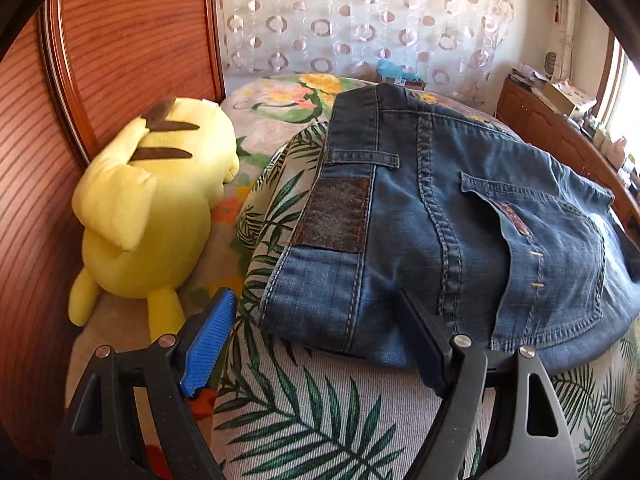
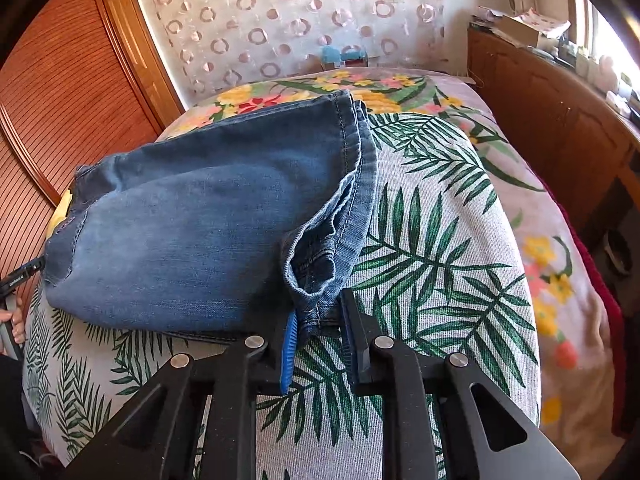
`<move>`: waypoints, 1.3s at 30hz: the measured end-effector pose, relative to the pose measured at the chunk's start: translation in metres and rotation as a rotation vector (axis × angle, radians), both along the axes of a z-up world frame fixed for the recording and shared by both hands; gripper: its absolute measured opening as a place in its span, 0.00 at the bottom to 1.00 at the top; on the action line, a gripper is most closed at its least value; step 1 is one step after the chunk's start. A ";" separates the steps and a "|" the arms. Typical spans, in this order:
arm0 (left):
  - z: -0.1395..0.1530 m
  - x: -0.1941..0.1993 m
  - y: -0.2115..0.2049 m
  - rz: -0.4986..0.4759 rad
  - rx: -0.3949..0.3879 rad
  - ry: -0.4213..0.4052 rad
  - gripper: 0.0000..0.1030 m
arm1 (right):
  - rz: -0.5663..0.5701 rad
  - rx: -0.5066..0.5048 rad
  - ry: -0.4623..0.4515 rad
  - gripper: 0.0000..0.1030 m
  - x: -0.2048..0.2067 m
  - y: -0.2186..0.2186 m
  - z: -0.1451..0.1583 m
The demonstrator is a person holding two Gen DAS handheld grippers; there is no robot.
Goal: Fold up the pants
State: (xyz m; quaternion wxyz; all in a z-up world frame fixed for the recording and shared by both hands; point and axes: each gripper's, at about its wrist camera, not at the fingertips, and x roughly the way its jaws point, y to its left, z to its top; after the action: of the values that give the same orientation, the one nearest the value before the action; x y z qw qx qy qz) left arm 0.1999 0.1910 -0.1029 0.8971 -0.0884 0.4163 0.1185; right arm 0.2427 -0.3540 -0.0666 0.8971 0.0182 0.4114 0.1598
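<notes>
Folded blue jeans [image 1: 440,220] lie on a palm-leaf cloth [image 1: 304,400]. The left wrist view shows the waistband end with a brown leather patch [image 1: 336,216] and a back pocket. My left gripper [image 1: 316,320] is open wide, its jaws straddling the near waistband corner, with nothing held. In the right wrist view the jeans [image 2: 200,220] show the leg-hem end. My right gripper [image 2: 320,320] is partly open, its jaws on either side of the bunched hem corner [image 2: 312,276], not clamped on it.
A yellow plush toy [image 1: 152,208] lies left of the jeans against a wooden slatted wall [image 1: 36,200]. A floral blanket [image 2: 560,272] covers the bed. A wooden cabinet [image 2: 560,128] stands to the right. A patterned curtain [image 2: 300,20] hangs behind.
</notes>
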 end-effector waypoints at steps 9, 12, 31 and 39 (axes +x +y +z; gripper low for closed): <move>0.004 0.007 -0.007 -0.041 -0.033 -0.015 0.39 | -0.012 0.015 -0.025 0.15 -0.009 0.006 0.004; 0.009 0.005 -0.012 -0.046 -0.002 -0.027 0.22 | -0.035 0.050 -0.074 0.15 -0.016 0.002 0.013; 0.094 -0.097 -0.042 -0.104 0.023 -0.310 0.13 | -0.089 -0.041 -0.284 0.13 -0.101 -0.022 0.069; 0.089 -0.161 -0.055 -0.135 -0.028 -0.323 0.13 | -0.085 -0.016 -0.283 0.14 -0.183 -0.048 0.064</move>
State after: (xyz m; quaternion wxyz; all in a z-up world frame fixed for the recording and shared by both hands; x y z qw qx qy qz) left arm 0.0390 0.1358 -0.0143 0.9569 -0.0909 0.2735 0.0366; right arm 0.0601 -0.4020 -0.0028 0.9523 0.0057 0.2810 0.1192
